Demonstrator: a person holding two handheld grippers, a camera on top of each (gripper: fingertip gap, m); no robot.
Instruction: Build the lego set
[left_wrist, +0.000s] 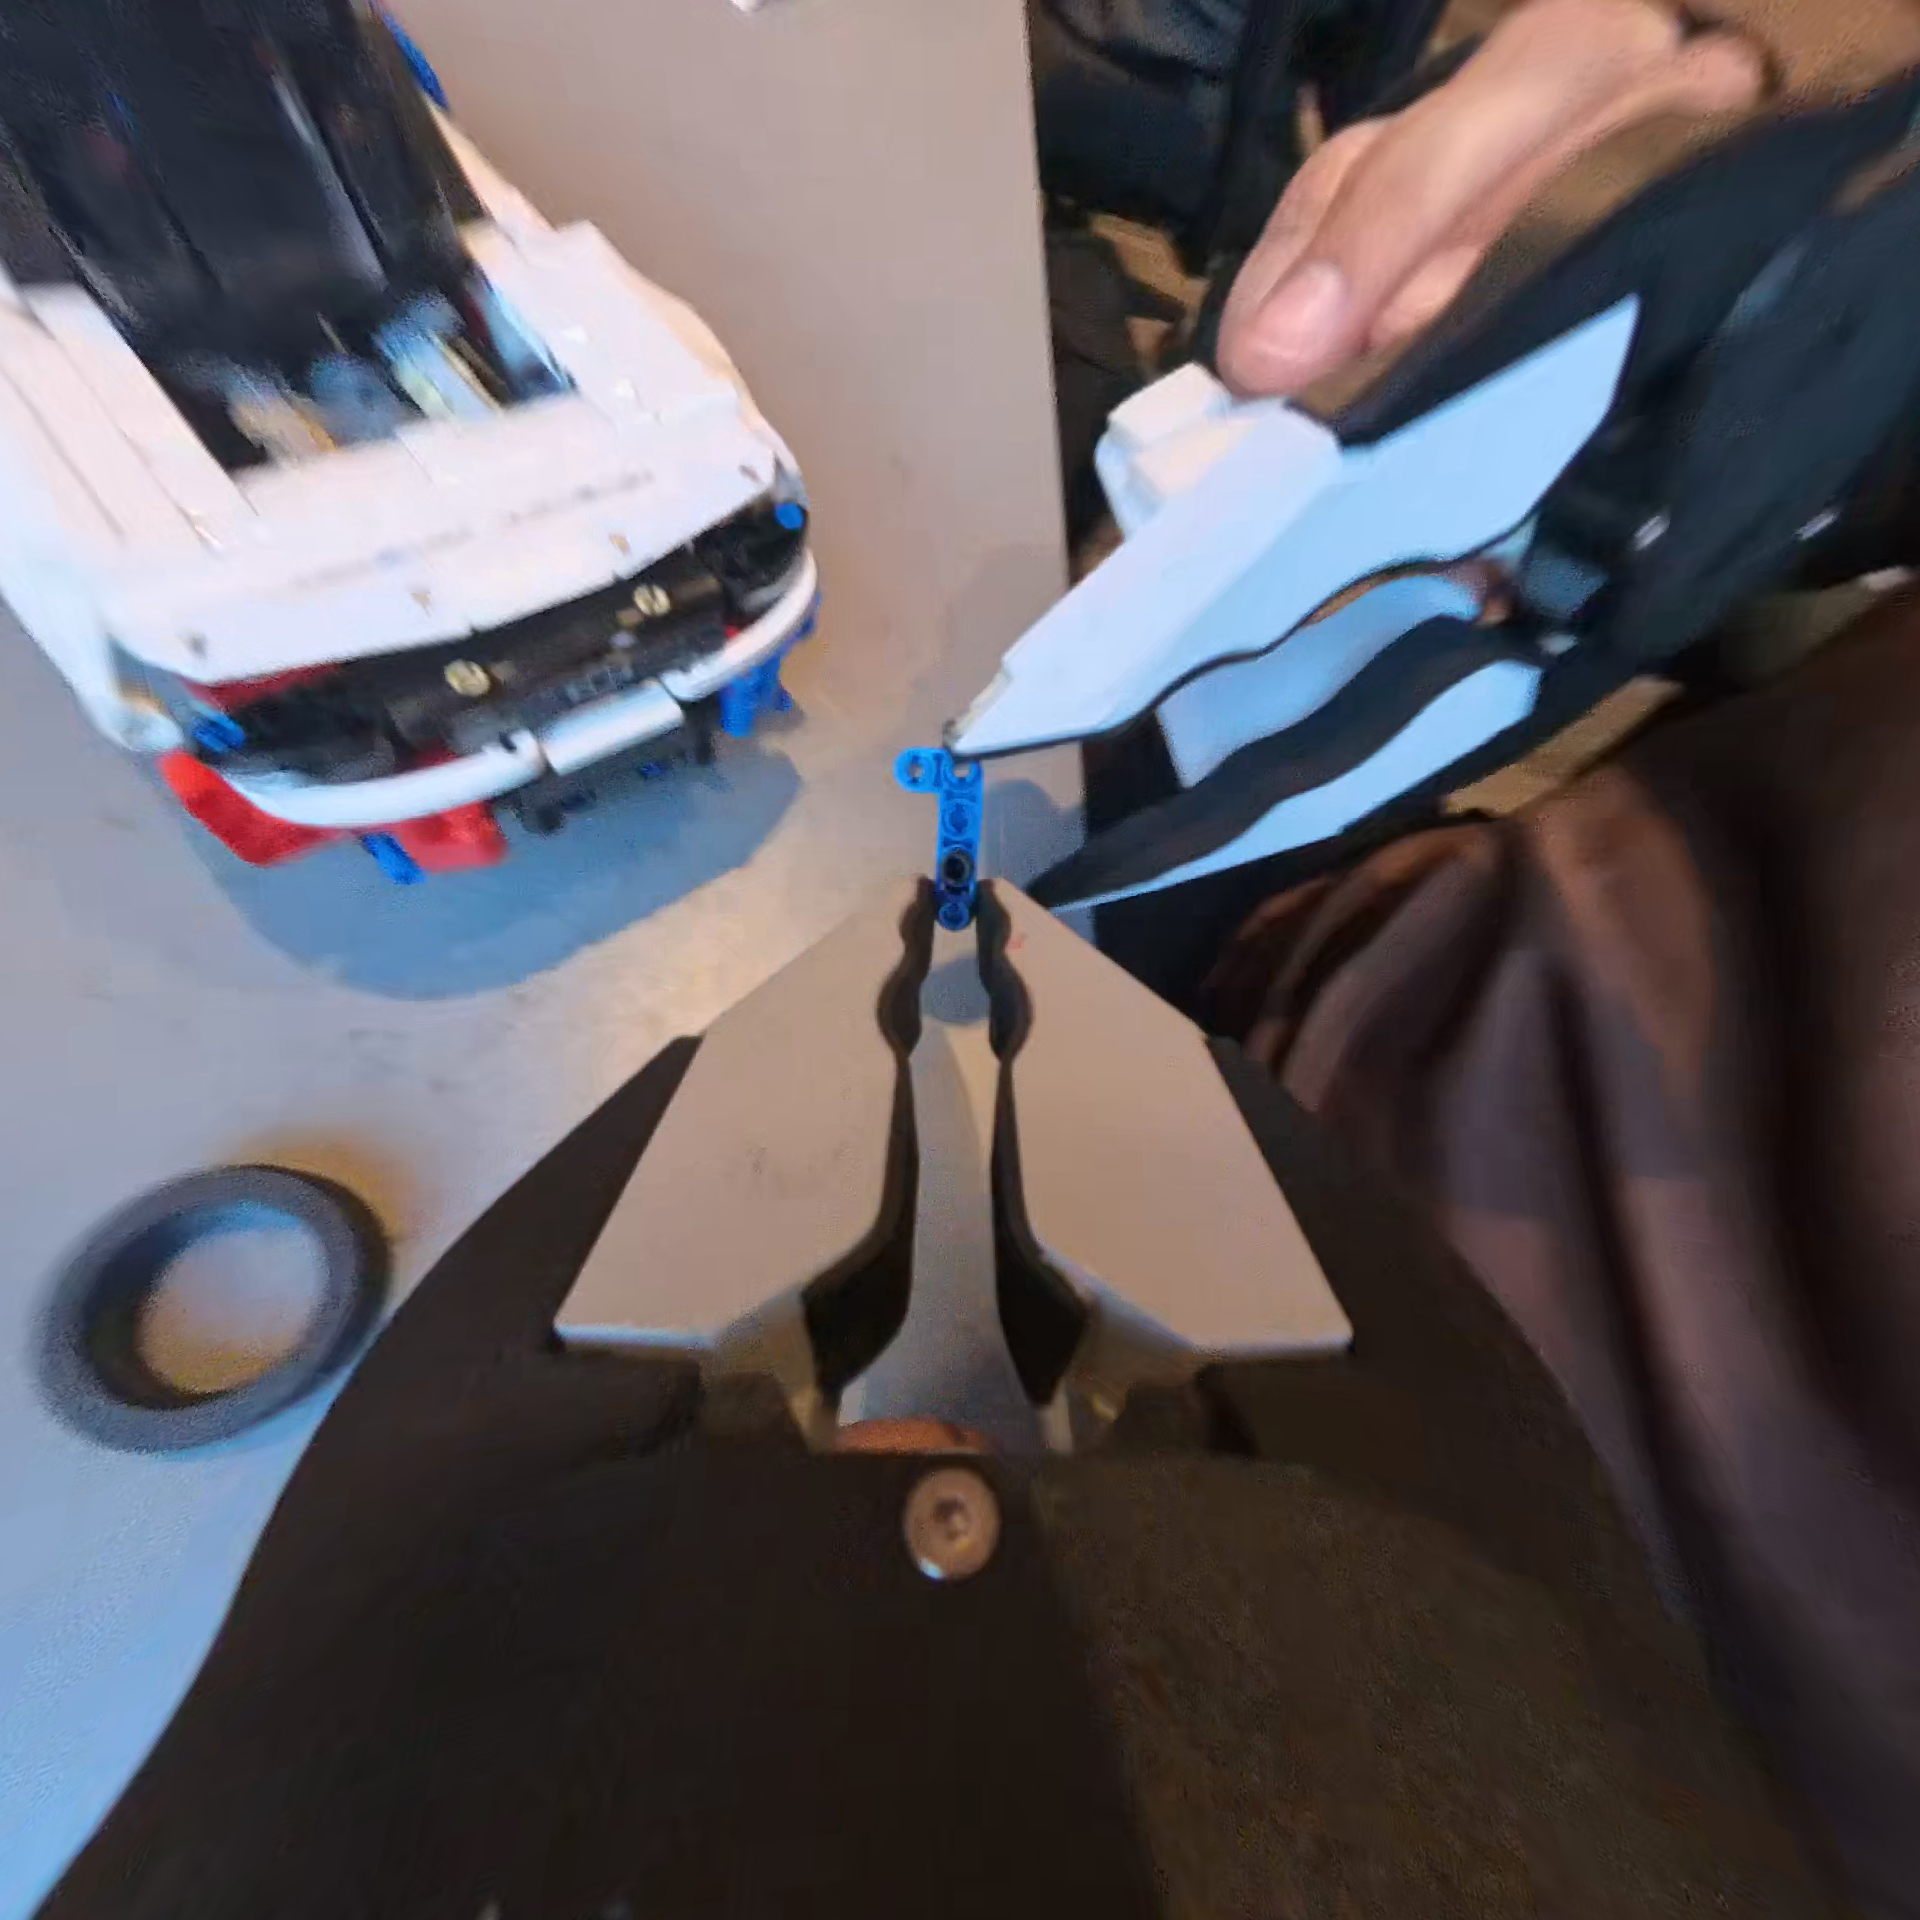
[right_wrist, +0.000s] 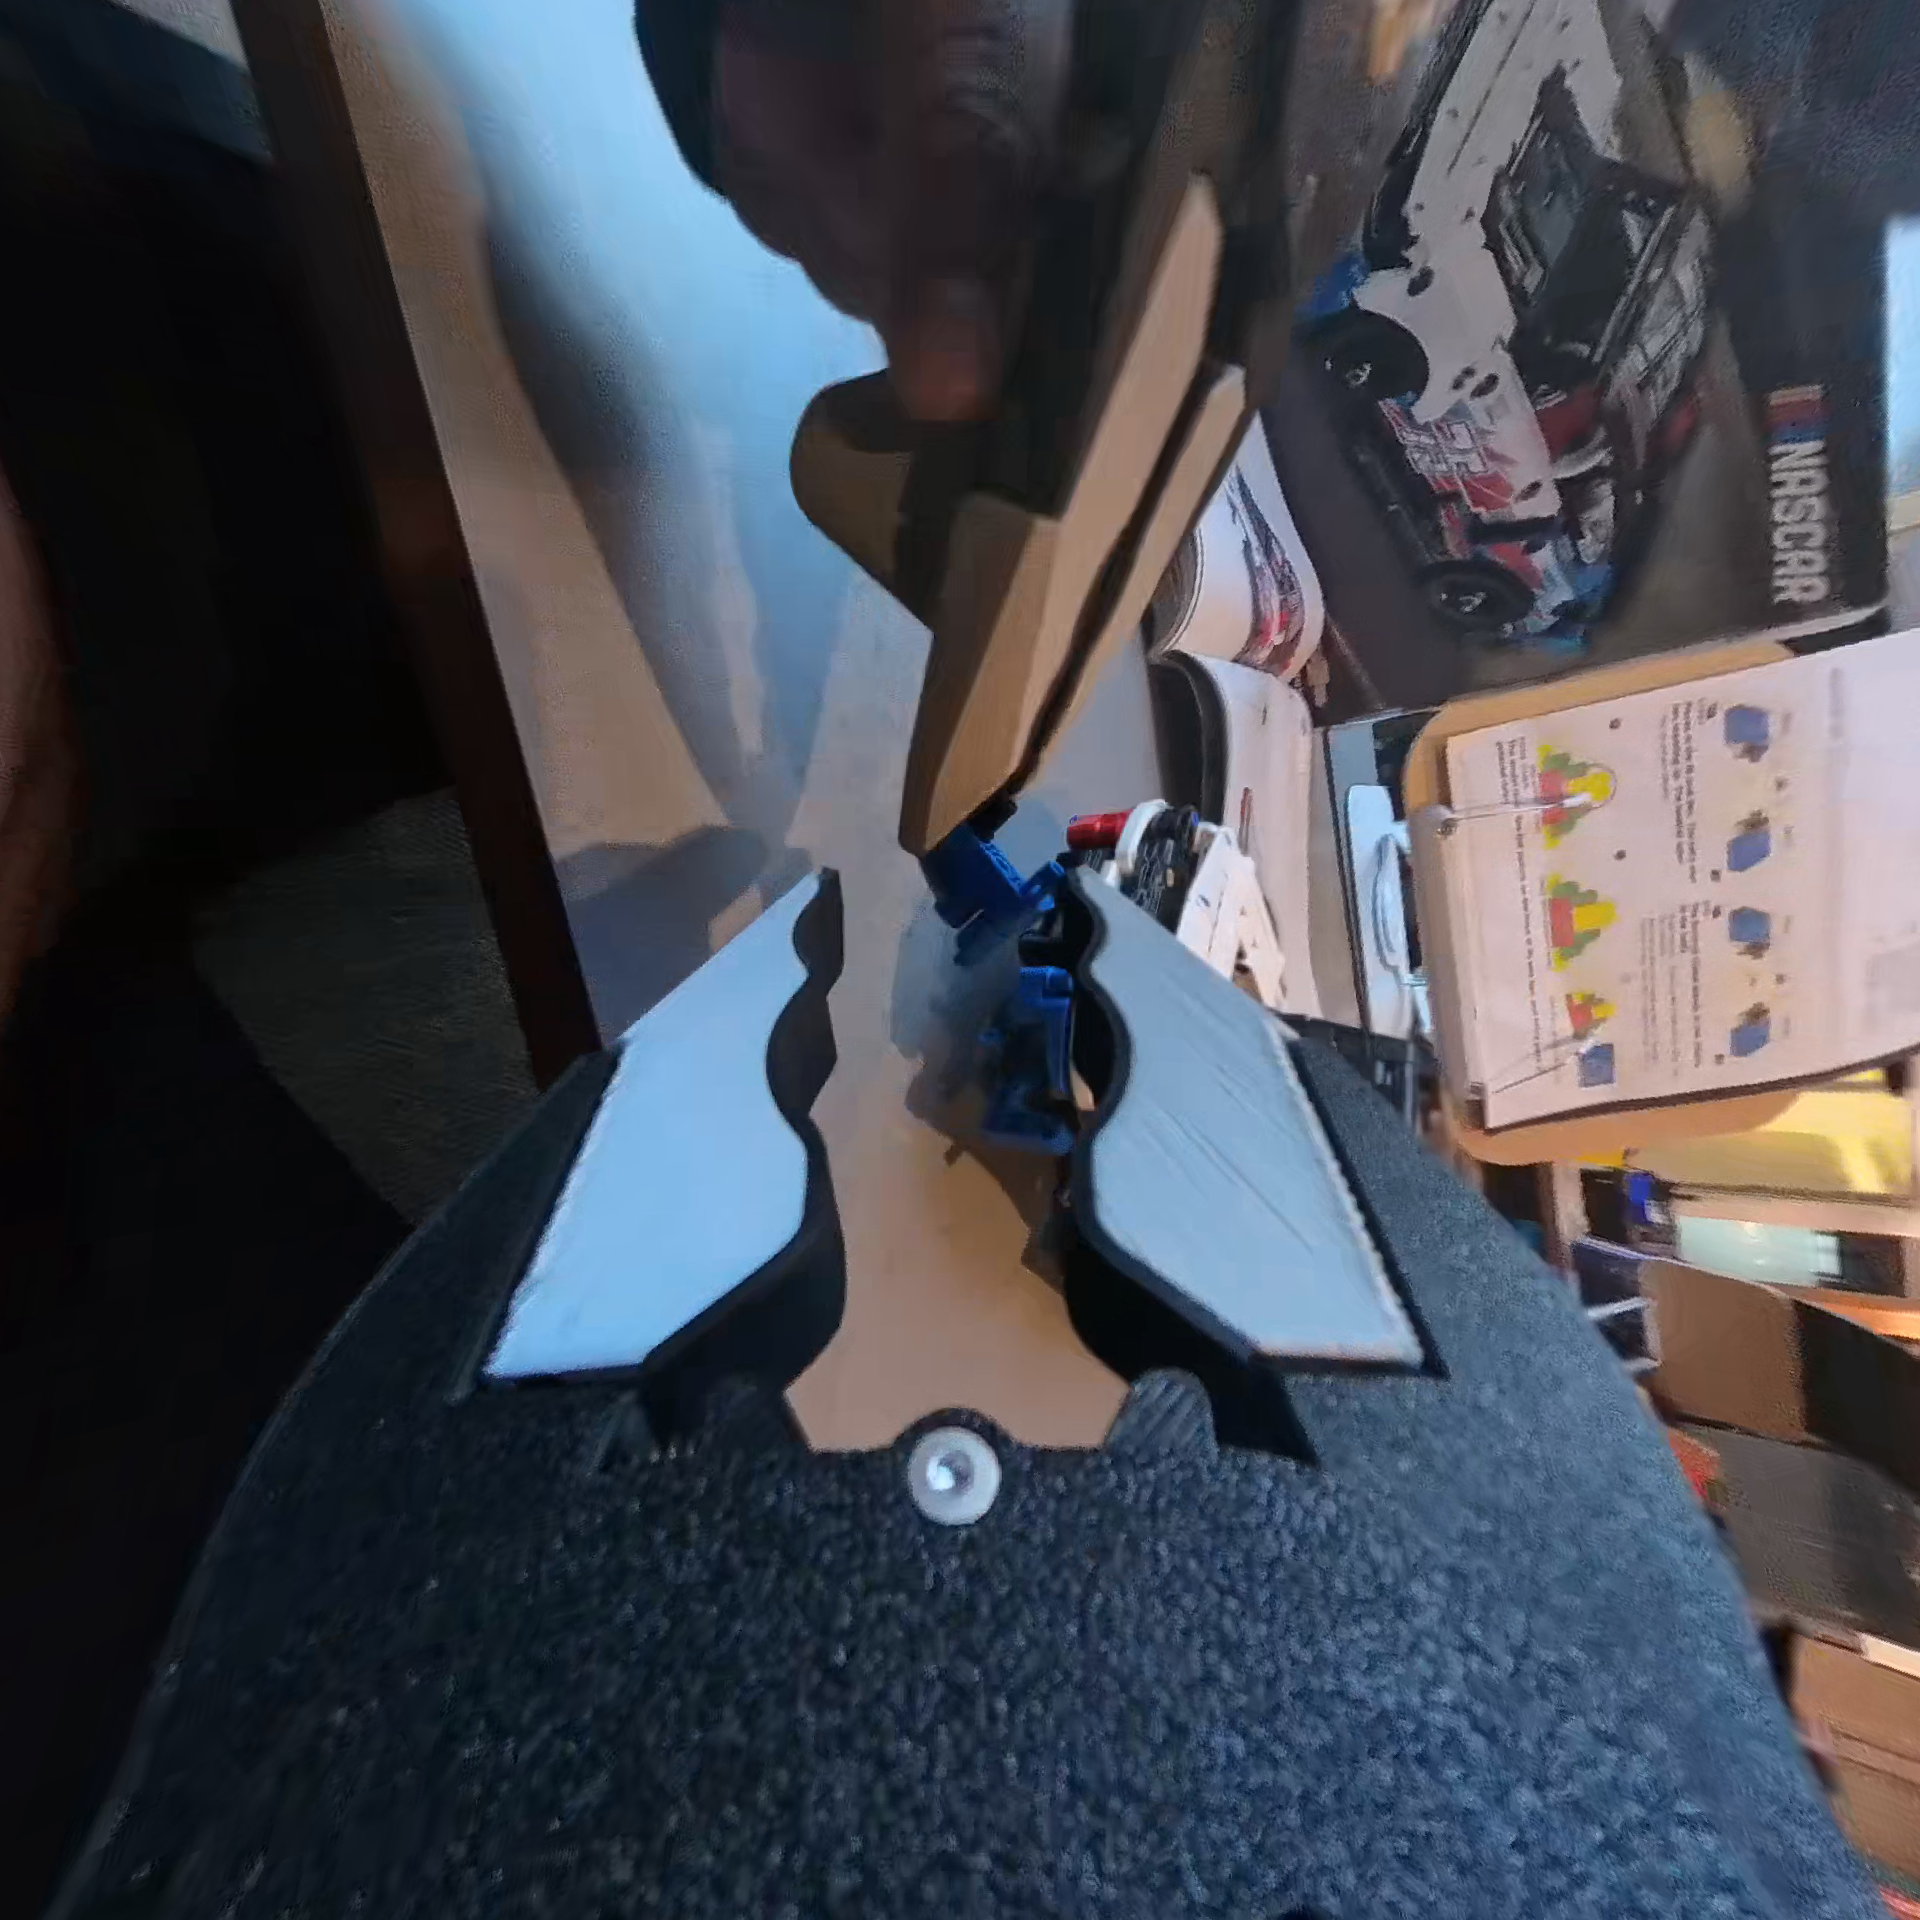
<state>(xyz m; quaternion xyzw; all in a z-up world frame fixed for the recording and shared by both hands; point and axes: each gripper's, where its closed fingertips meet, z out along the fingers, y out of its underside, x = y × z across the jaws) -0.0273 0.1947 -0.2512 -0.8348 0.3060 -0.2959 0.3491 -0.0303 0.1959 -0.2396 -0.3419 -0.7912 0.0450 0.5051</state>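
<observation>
- Lego car sits on your table; only the left view shows the rubber ring.
- Your left gripper pinches the blue piece; your right gripper gapes wide, empty.
- Right view blurs that piece.

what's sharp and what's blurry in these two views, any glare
Left wrist view: the small blue lego beam is sharp at the left hand-held gripper, while the white lego car and black rubber tyre are smeared. Right wrist view: blue-white glare washes the pale tabletop, and the edges bend.
</observation>
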